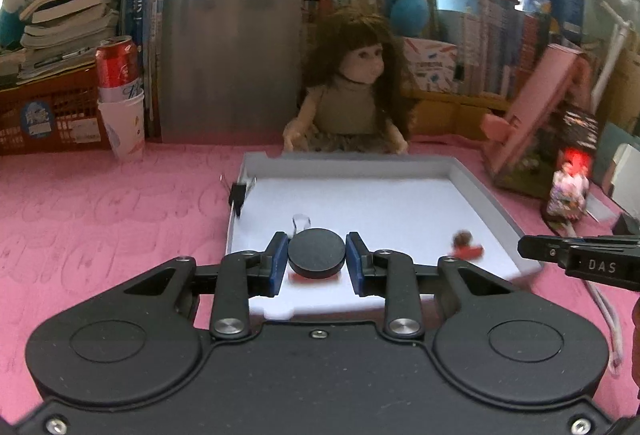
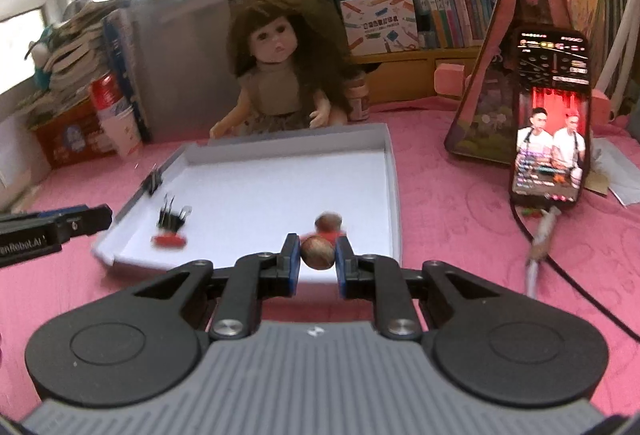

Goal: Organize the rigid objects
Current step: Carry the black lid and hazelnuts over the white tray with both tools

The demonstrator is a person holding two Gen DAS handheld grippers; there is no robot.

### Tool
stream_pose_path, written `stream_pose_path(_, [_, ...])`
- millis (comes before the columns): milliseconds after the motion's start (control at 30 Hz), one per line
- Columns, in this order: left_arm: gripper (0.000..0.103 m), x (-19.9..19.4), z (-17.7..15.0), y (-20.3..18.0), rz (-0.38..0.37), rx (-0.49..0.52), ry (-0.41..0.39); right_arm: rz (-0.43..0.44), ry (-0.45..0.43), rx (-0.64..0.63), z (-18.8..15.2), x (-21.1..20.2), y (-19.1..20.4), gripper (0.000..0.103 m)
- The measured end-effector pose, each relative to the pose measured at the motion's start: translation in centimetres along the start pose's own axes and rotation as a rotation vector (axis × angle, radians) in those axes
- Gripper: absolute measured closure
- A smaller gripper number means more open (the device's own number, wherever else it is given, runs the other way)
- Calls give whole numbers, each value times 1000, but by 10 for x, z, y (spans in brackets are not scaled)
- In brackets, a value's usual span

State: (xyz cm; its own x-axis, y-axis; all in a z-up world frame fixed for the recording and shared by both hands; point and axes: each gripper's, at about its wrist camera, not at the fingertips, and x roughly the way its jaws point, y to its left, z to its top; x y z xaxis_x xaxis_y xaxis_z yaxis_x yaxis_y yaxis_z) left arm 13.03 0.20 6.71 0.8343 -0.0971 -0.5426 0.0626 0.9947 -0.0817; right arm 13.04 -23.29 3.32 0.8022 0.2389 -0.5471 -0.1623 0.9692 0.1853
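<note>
the left gripper [image 1: 317, 255], low centre of its frame, is clamped on a black round disc [image 1: 316, 253], blue pads pressed to either side. the right gripper [image 2: 317, 254], low centre of its own view, is clamped on a brown nut-like ball [image 2: 317, 253]. both loads hang over the near edge of a shallow white tray [image 2: 394, 171] on the pink tablecloth [image 1: 100, 203].

inside the tray, a black binder clip [image 2: 172, 216] and a small red piece [image 2: 169, 240] lie at the left in the right-wrist view; a second brown ball [image 2: 328, 222] on another red piece sits just beyond the right gripper's load. one more binder clip [image 1: 239, 195] grips the tray's left wall.

the step in hand appears to be carrying two objects to the tray. the next move likely calls for lowering each over bare tray floor, clear of the pieces already there, then parting the jaws.

a doll [image 1: 352, 91] sits behind the tray, a phone [image 2: 554, 115] at the right.
</note>
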Motion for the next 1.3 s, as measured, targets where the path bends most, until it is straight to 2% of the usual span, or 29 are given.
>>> stream_pose_path(300, [74, 76, 39, 3, 29, -52, 97, -3, 100, 83, 44, 62, -13, 80])
stream_pose_path(533, [74, 112, 37, 4, 63, -43, 156, -36, 175, 94, 48, 100, -19, 80])
stream_pose_path(1000, [74, 131, 35, 4, 72, -44, 187, -35, 202, 27, 47, 118, -8, 80])
stream_pose_path(1300, [73, 133, 35, 9, 46, -62, 197, -29, 210, 21, 46, 120, -4, 78])
